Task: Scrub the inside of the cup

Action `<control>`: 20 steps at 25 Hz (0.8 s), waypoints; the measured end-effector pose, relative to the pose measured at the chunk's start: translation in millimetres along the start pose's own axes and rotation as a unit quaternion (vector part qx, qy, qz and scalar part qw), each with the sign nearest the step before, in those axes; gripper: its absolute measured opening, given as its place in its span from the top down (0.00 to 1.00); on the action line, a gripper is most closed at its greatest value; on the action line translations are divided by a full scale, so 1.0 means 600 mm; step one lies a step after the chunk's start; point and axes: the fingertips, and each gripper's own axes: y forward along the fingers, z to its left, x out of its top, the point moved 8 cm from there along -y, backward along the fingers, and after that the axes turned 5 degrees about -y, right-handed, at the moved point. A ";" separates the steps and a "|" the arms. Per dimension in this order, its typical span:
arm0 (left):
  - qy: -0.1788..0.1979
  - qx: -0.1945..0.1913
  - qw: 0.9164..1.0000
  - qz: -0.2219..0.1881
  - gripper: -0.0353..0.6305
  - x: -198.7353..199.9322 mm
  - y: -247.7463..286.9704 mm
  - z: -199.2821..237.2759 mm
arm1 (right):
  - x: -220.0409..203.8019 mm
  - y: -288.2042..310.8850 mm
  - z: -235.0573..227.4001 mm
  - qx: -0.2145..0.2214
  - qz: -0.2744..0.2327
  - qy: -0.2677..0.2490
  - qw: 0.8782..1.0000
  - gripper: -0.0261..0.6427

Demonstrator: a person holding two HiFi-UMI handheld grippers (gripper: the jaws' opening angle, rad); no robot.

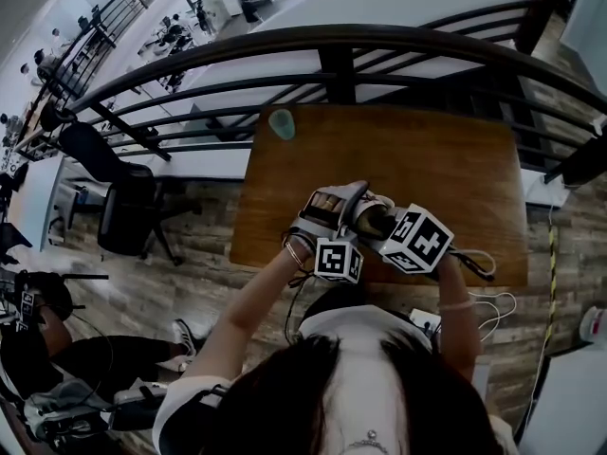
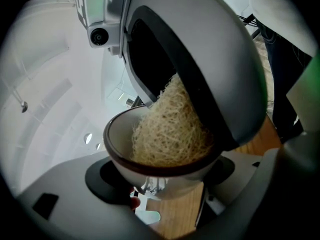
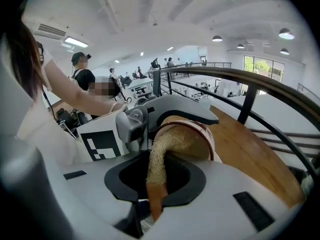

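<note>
A white cup point(image 2: 150, 176) with a brown rim lies tilted between the jaws of my left gripper point(image 2: 160, 181), which is shut on it. A pale loofah scrubber point(image 2: 170, 129) fills the inside of the cup. My right gripper point(image 3: 155, 179) is shut on the scrubber's strip point(image 3: 156, 164), whose far end is pushed into the cup's mouth point(image 3: 197, 139). In the head view both grippers meet above the near edge of the wooden table point(image 1: 446, 159), with the left gripper point(image 1: 327, 221) holding the cup point(image 1: 325, 203) and the right gripper point(image 1: 375, 221) beside it.
A small teal object point(image 1: 282, 123) sits at the table's far left corner. A dark curved railing point(image 1: 332, 41) runs just behind the table. White cables point(image 1: 488, 301) hang off the near right edge. An office chair point(image 1: 123, 207) stands to the left on the floor.
</note>
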 end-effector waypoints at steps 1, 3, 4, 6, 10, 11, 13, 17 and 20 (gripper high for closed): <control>0.000 -0.001 1.000 0.001 0.34 0.000 0.001 0.000 | 0.000 0.000 0.000 -0.003 0.002 -0.002 1.000 0.84; -0.001 -0.002 1.000 0.002 0.34 0.000 0.001 0.001 | 0.000 -0.001 0.001 -0.009 0.004 -0.005 1.000 0.84; -0.002 -0.003 1.000 0.003 0.34 0.000 0.000 0.001 | 0.001 -0.001 0.002 -0.011 0.005 -0.006 1.000 0.84; -0.005 -0.003 1.000 0.005 0.34 -0.001 -0.001 0.004 | 0.002 -0.002 0.003 -0.017 0.007 -0.009 1.000 0.84; -0.019 -0.006 1.000 0.018 0.34 -0.008 0.002 0.005 | 0.000 0.001 0.002 -0.034 -0.001 -0.004 0.999 0.84; -0.025 -0.008 0.999 0.021 0.34 -0.010 0.003 0.005 | -0.001 0.002 0.001 -0.037 -0.005 -0.002 0.999 0.84; -0.037 -0.010 0.999 0.025 0.34 -0.013 0.003 0.006 | 0.000 0.003 0.001 -0.042 -0.011 0.001 0.999 0.84; -0.063 -0.009 0.997 0.031 0.34 -0.017 0.006 0.012 | 0.003 -0.001 -0.002 -0.053 -0.020 0.001 0.998 0.84; -0.091 -0.007 0.995 0.039 0.34 -0.023 0.010 0.017 | 0.007 -0.003 -0.006 -0.067 -0.033 -0.002 0.997 0.84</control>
